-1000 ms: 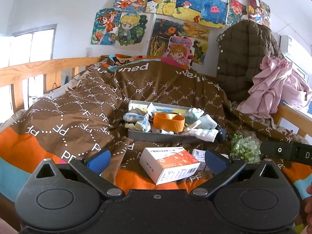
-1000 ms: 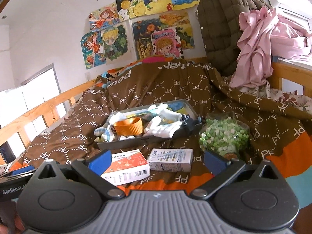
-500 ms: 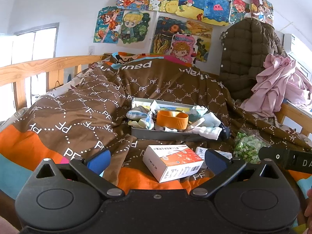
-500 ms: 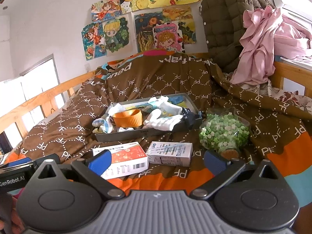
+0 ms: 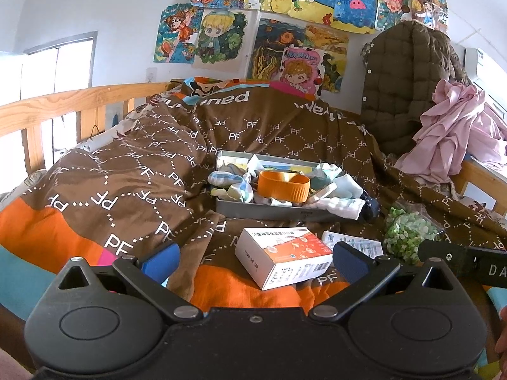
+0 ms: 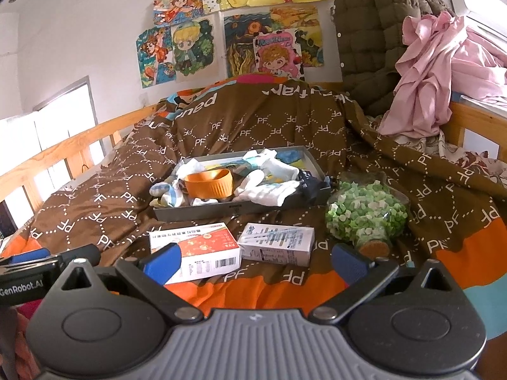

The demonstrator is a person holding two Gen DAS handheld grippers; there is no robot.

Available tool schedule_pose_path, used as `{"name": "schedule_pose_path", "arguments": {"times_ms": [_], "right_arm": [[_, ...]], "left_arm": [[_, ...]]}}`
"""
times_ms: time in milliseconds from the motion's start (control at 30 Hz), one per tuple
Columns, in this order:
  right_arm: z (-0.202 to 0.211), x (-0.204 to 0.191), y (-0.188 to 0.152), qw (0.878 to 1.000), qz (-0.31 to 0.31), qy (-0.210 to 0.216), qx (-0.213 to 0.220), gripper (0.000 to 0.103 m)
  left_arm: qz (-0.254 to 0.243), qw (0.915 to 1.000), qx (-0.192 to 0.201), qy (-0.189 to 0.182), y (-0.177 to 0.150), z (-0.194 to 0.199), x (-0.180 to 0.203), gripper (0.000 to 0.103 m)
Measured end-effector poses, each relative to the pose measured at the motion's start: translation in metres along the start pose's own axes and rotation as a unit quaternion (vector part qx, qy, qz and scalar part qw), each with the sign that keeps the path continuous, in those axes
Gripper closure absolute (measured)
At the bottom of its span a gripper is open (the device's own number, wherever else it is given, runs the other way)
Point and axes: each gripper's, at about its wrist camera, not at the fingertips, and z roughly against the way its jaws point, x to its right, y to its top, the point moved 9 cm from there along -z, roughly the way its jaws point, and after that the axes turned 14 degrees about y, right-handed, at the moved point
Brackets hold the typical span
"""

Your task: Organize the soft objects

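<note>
Both the left hand-held gripper (image 5: 253, 261) and the right hand-held gripper (image 6: 253, 261) hover over the bed (image 5: 104, 190) with fingers spread apart, gripping nothing. The socks (image 6: 269, 191) lie heaped in a grey tray (image 6: 234, 210) well ahead of both, around an orange bowl (image 6: 207, 183), with two boxes nearer.

A soft matt cloth quilt (image 6: 253, 133) covers the bed. The grey tray (image 6: 240, 210) looks like dull metal and holds knitted cloth socks (image 6: 269, 191) around a ribbed, matt orange cup (image 6: 207, 183). Nearer lie two smooth, slightly glossy cardboard boxes (image 6: 202, 250). The bed rail (image 5: 63, 104) is bare wood. Far right hang a puffy quilted jacket (image 5: 402, 79) and thin pink cloth (image 6: 437, 72).
</note>
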Motion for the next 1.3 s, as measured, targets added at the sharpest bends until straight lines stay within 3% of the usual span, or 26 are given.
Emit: {"name": "schedule_pose_path", "arguments": {"times_ms": [500,1300], "right_arm": [[-0.0053,0.0039,0.0002,1.000,0.005,-0.016,0.003,0.000],[-0.0056,0.0056,0.0015,1.000,0.011,-0.023,0.005,0.000]], "left_arm": [[0.015,0.9997,-0.003,0.021,-0.0007,-0.0070,-0.0041,0.001],[0.012,0.9997,-0.001,0.022,-0.0004,-0.0060,-0.0034,0.001]]}}
